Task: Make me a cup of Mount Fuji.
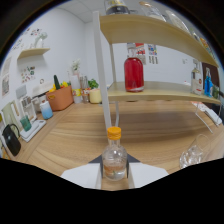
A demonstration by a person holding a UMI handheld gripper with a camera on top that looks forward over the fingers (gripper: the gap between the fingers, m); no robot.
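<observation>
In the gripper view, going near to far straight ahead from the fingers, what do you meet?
Small clear bottle with an orange cap between the gripper's fingers → bare wooden counter → white shelf post → red bottle on the lower shelf.

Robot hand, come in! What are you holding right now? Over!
Fingers shut on small bottle, orange cap on. Red bottle on shelf beyond. Glass beside, not blocking.
</observation>
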